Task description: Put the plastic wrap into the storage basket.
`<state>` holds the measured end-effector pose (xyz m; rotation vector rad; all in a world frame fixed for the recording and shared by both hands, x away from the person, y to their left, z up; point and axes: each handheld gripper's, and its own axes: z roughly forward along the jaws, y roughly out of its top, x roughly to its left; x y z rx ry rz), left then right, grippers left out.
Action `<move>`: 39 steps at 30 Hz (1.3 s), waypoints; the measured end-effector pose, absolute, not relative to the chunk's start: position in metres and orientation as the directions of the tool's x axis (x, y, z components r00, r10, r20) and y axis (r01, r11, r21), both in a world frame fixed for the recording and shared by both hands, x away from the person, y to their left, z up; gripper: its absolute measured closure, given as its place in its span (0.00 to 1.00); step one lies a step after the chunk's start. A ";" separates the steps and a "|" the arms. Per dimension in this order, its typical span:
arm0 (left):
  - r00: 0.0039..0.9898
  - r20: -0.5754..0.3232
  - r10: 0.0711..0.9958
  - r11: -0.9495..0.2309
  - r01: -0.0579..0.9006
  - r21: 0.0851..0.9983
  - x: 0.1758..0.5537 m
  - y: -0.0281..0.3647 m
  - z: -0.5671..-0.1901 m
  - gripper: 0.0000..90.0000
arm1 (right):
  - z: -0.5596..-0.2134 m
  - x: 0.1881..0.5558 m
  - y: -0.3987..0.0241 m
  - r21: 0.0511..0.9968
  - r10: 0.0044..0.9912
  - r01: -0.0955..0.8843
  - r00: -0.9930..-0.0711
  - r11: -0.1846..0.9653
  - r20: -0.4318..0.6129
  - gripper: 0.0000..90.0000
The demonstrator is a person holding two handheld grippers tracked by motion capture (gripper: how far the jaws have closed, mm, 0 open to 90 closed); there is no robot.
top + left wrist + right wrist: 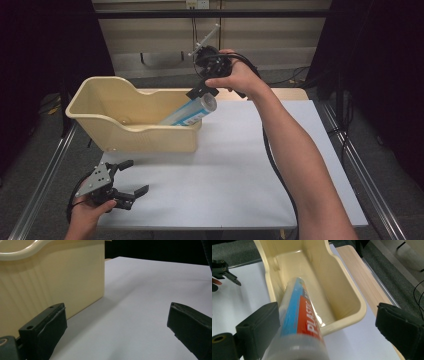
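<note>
Right gripper (202, 91): hovering over the bin's right end, its black jaws standing wide apart around the roll's top, pads not pressing on it.
Roll: a clear plastic tube of wrap with a blue and orange label (299, 315) is leaning inside the cream plastic bin (125, 127), its top end poking over the right rim.
Left gripper (127, 180): resting low at the near left of the white table (240, 175), jaws gaping, nothing between them.

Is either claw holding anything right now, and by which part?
Nothing is held. The right claw stands open around the roll's upper end, which leans on the bin; the left claw is open.
</note>
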<state>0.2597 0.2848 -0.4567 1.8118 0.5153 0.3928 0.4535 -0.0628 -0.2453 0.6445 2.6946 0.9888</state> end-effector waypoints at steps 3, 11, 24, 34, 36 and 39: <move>0.850 0.007 0.527 -0.251 0.148 0.957 0.260 0.284 -0.457 0.03 | -0.247 0.448 -0.076 0.681 0.475 0.335 -0.880 0.651 -0.020 0.05; 0.856 -0.002 0.517 -0.243 0.149 0.958 0.260 0.282 -0.457 0.03 | -0.253 0.434 -0.103 0.730 0.515 0.334 -0.857 0.596 -0.029 0.04; 0.849 -0.003 0.528 -0.237 0.151 0.960 0.261 0.279 -0.459 0.03 | -0.260 0.416 -0.152 0.791 0.561 0.347 -0.828 0.504 0.006 0.03; 0.849 -0.003 0.528 -0.237 0.150 0.960 0.261 0.277 -0.458 0.03 | -0.280 0.400 -0.175 0.810 0.599 0.357 -0.801 0.466 0.009 0.02; 0.850 -0.003 0.527 -0.236 0.150 0.960 0.261 0.277 -0.459 0.03 | -0.284 0.396 -0.180 0.817 0.606 0.362 -0.795 0.448 0.020 0.02; 0.851 -0.001 0.526 -0.239 0.148 0.960 0.262 0.278 -0.458 0.03 | -0.289 0.391 -0.185 0.822 0.616 0.366 -0.788 0.436 0.024 0.02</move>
